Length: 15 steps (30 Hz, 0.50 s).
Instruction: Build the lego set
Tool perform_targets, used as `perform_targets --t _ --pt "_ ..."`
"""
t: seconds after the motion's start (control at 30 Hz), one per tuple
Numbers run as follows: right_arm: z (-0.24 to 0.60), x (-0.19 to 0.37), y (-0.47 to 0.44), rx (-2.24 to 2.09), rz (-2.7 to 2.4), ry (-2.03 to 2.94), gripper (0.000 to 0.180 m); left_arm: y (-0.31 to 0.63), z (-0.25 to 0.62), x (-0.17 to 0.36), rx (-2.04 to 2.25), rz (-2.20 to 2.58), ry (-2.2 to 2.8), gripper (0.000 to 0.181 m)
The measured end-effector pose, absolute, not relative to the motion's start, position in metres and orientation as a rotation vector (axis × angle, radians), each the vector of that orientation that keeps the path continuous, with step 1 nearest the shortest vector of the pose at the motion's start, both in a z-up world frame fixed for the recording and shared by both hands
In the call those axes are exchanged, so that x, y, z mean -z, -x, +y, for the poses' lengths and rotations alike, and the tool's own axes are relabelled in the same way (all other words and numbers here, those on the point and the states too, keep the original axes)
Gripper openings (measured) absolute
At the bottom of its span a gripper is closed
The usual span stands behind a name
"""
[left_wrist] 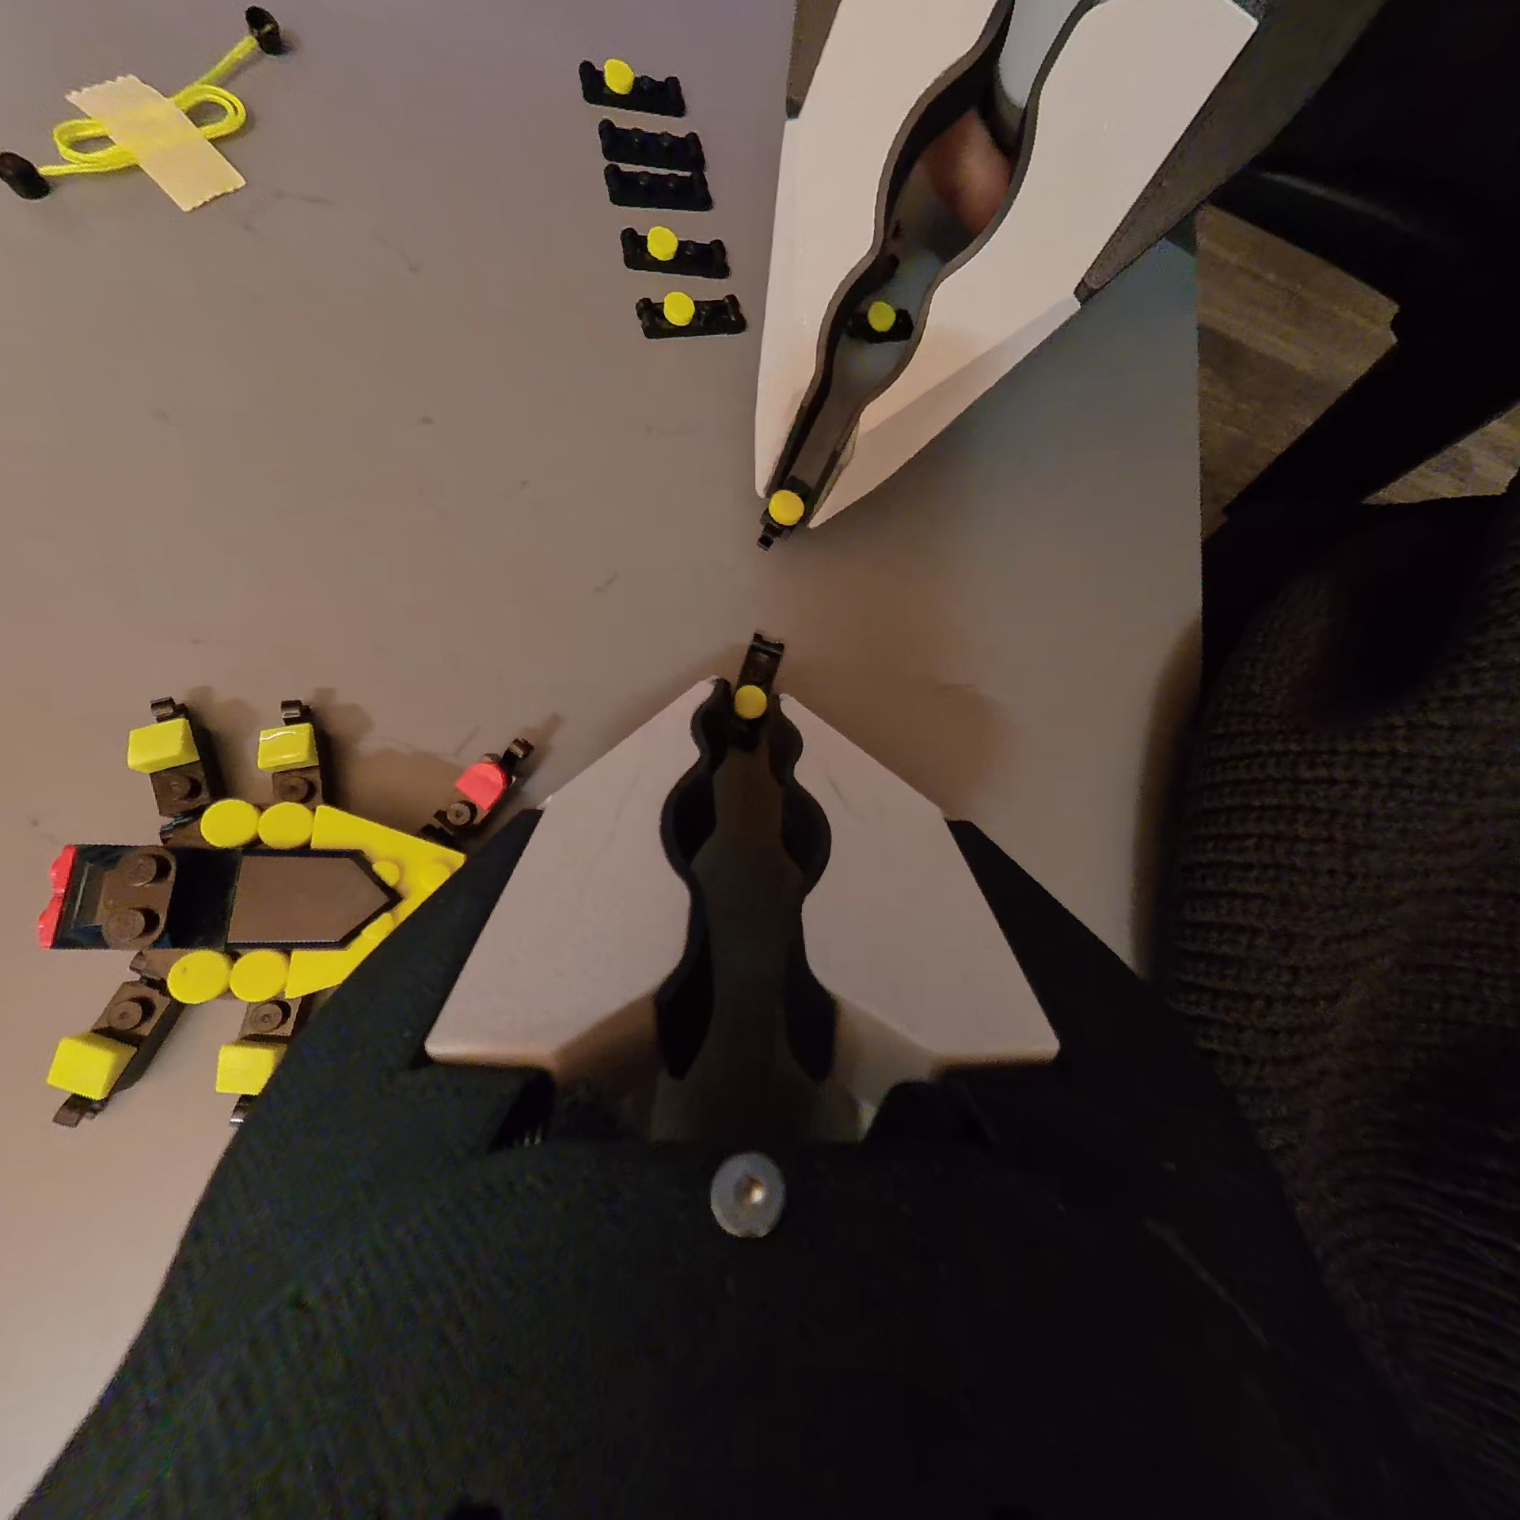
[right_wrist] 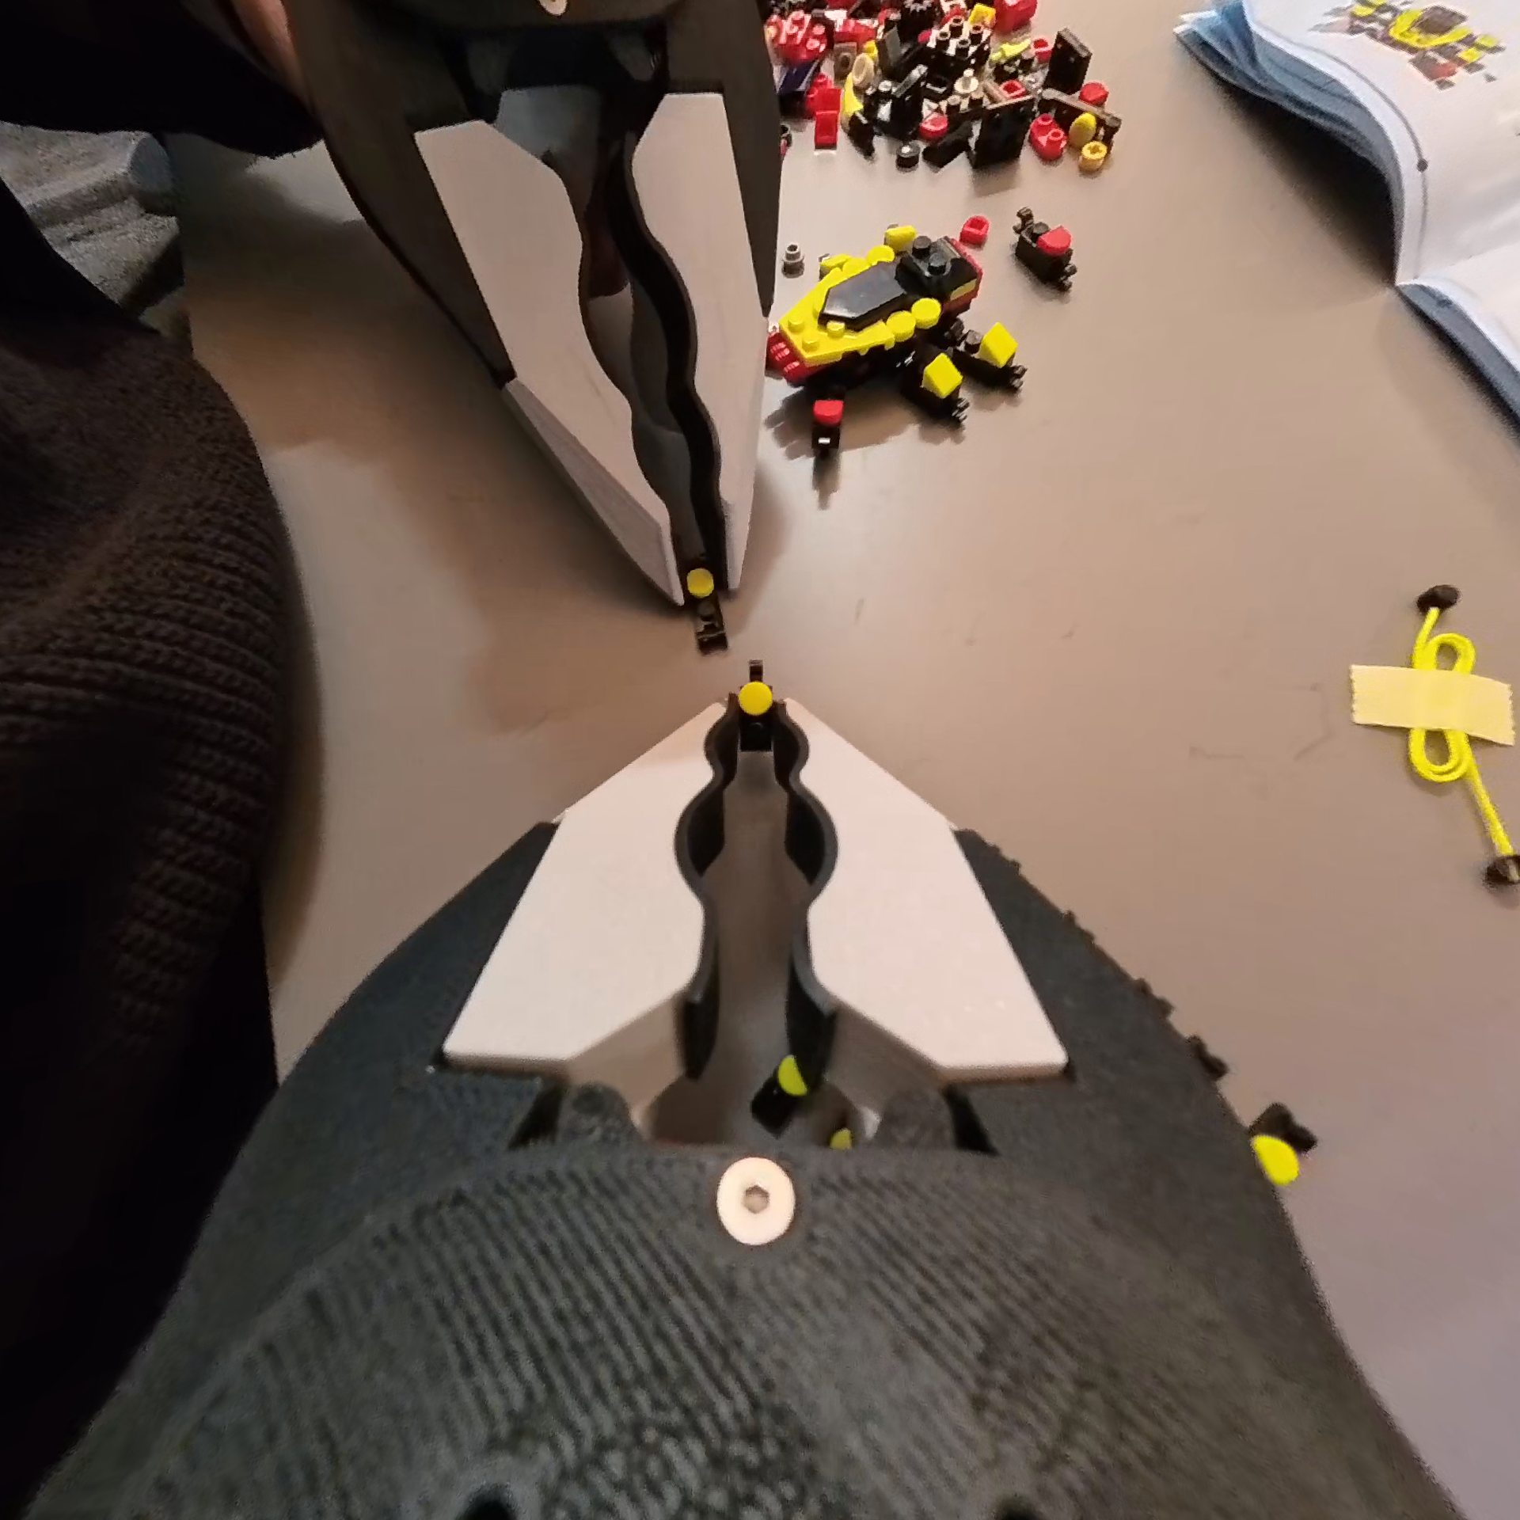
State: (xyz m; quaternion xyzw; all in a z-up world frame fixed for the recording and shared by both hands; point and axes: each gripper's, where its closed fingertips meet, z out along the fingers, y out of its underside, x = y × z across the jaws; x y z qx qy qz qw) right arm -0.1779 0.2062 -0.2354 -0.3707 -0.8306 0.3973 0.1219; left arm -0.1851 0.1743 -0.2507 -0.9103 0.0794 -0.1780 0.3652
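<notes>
My left gripper (left_wrist: 750, 699) is shut on a small black clip piece with a yellow round stud (left_wrist: 748, 702); its clip end (left_wrist: 765, 651) sticks out forward. My right gripper (right_wrist: 753, 699) is shut on a like black piece with a yellow stud (right_wrist: 754, 697). The two held pieces point at each other, tip to tip, a small gap apart above the table. The right gripper shows in the left wrist view (left_wrist: 785, 508), the left gripper in the right wrist view (right_wrist: 703, 588). The yellow and black model with legs (left_wrist: 247, 896) lies at the left, also in the right wrist view (right_wrist: 888, 321).
A row of black clip plates (left_wrist: 658, 164), some with yellow studs, lies on the grey table (left_wrist: 411, 452). A yellow cord under tape (left_wrist: 156, 136) lies far left. A pile of loose bricks (right_wrist: 946, 82) and an open instruction booklet (right_wrist: 1415, 164) lie beyond. A dark knit sleeve (right_wrist: 123, 658) borders the table edge. There is about 5 centimeters between the tips of the two grippers.
</notes>
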Motion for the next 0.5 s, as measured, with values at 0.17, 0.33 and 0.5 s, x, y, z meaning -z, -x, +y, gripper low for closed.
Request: perform_targets --t 0.17,0.33,0.5 --pt "0.203 0.237 0.178 -1.18 -2.464 1.044 0.006 0.183 0.174 0.251 0.46 0.222 2.341 0.008" --pt "0.198 0.242 0.176 -1.154 -2.516 1.006 0.006 0.182 0.173 0.251 0.456 0.237 2.341 0.008" --pt "0.191 0.246 0.173 -1.124 -2.564 0.96 0.006 0.181 0.173 0.251 0.448 0.246 2.341 0.008"
